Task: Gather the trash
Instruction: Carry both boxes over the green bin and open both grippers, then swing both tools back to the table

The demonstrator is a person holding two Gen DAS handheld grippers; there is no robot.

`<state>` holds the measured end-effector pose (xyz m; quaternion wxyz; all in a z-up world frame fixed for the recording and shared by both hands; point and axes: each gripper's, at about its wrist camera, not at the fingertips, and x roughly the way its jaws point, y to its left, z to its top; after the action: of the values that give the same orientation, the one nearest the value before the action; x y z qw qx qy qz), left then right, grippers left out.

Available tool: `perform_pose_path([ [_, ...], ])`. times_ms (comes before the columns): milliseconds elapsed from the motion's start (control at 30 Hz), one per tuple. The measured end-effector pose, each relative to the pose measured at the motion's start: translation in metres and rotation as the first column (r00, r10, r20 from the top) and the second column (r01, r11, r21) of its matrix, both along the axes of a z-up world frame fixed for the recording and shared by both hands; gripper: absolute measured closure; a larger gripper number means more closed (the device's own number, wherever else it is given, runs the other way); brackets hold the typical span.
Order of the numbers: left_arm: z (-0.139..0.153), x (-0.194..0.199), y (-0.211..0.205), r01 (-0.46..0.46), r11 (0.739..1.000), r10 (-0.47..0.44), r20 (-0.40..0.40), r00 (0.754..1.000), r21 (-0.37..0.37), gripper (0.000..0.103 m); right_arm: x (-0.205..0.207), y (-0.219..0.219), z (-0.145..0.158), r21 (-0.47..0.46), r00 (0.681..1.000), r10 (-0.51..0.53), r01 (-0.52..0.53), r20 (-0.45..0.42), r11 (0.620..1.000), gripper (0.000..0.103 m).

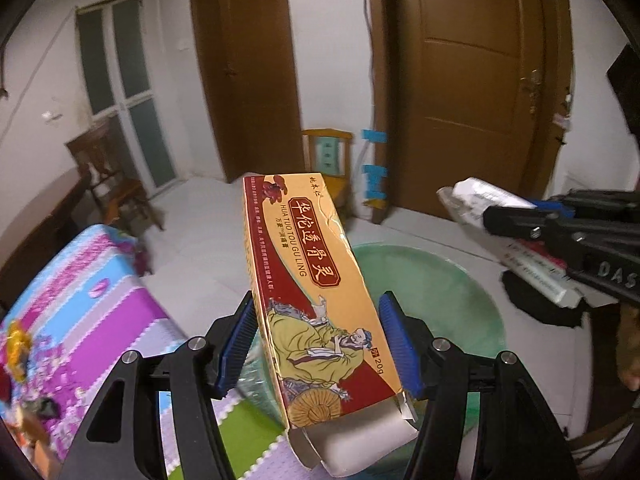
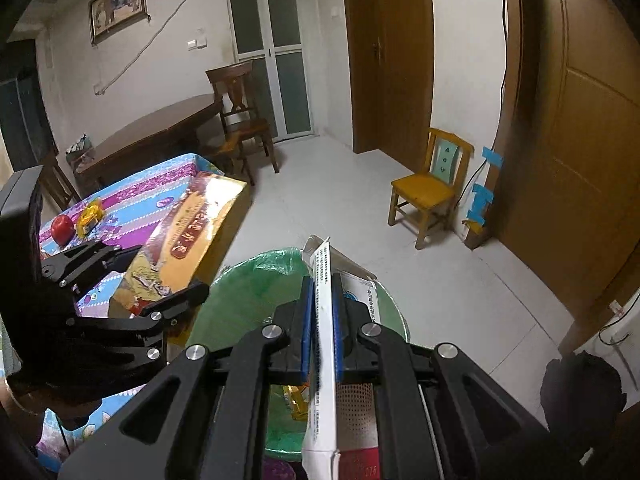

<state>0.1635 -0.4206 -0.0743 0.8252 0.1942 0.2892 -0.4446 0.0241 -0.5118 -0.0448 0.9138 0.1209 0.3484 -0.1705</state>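
Two pieces of trash are held at once, one per claw, both above the green-lined bin (image 1: pixel 460 280), which looks like the reason for the high carry: each only needs letting go to fall in. The left gripper (image 1: pixel 316 344) has its blue pads (image 1: pixel 236 340) closed to about the width of the yellow and red medicine carton (image 1: pixel 312 280), the left pad pressed on the carton's side and the right pad at its other long edge, so I judge it a hold across the narrow width. The carton's long axis runs straight ahead along the fingers, its far end pointing away and a little up, its near end with the opened flap hanging back below the claw toward the camera. The bin sits ahead of and beneath this claw, slightly to its right; the bright foam mat (image 1: pixel 100 280) lies to its left and below. The right gripper (image 2: pixel 323 332) is nearly closed, pinching a thin white printed packet (image 2: pixel 325 344) edge-on between its pads; another printed white pack lies against it on the right. That packet's long axis also follows the fingers, one end poking out ahead over the bin rim, the other trailing back under the claw. Directly below this claw the bin mouth opens, some yellow wrapper already inside.
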Motion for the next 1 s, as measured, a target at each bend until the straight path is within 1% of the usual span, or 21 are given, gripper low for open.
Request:
perform_pose_path([
  [133,-0.002,0.007,-0.001,0.028,1.0,-0.028,-0.028,0.999,-0.014,0.04,0.003,-0.005,-0.005,0.031,1.0,0.001,-0.001,0.001,1.0,0.096],
  [267,-0.003,0.012,-0.005,0.033,0.999,-0.034,-0.028,0.999,-0.017,0.04,0.01,-0.011,-0.008,0.063,1.0,-0.007,0.007,0.003,0.998,0.096],
  [400,-0.006,0.018,-0.012,0.024,1.0,-0.024,-0.017,1.0,-0.004,0.04,0.017,-0.021,-0.011,0.115,0.999,-0.029,0.027,0.02,0.993,0.096],
  [467,-0.009,0.023,-0.016,0.008,1.0,-0.007,-0.015,1.0,0.009,0.038,0.019,-0.025,-0.011,0.14,0.999,-0.04,0.034,0.036,0.99,0.093],
  [500,-0.009,0.026,-0.017,-0.003,1.0,0.003,-0.019,1.0,0.014,0.034,0.021,-0.028,-0.012,0.161,0.998,-0.046,0.04,0.034,0.986,0.092],
  [533,-0.008,0.027,-0.018,-0.01,1.0,0.01,-0.023,1.0,0.012,0.032,0.022,-0.032,-0.012,0.177,0.998,-0.049,0.042,0.04,0.983,0.086],
  [567,-0.007,0.03,-0.017,-0.014,1.0,0.014,-0.026,1.0,0.001,0.031,0.021,-0.034,-0.012,0.181,0.997,-0.057,0.048,0.05,0.982,0.083],
  [667,-0.003,0.031,-0.016,-0.018,1.0,0.018,-0.019,1.0,-0.011,0.031,0.019,-0.038,-0.012,0.199,0.995,-0.067,0.052,0.07,0.979,0.083],
  [767,0.0,0.029,-0.013,-0.026,1.0,0.026,0.009,1.0,-0.009,0.031,0.016,-0.037,-0.012,0.194,0.995,-0.067,0.052,0.072,0.98,0.083],
  [900,0.003,0.028,-0.004,-0.052,0.998,0.051,-0.007,0.999,-0.029,0.031,0.013,-0.033,-0.013,0.168,0.996,-0.071,0.059,0.062,0.984,0.083],
  [1000,0.006,0.022,0.007,-0.075,0.996,0.076,0.017,0.997,-0.04,0.031,0.012,-0.027,-0.01,0.143,0.996,-0.067,0.058,0.064,0.988,0.083],
])
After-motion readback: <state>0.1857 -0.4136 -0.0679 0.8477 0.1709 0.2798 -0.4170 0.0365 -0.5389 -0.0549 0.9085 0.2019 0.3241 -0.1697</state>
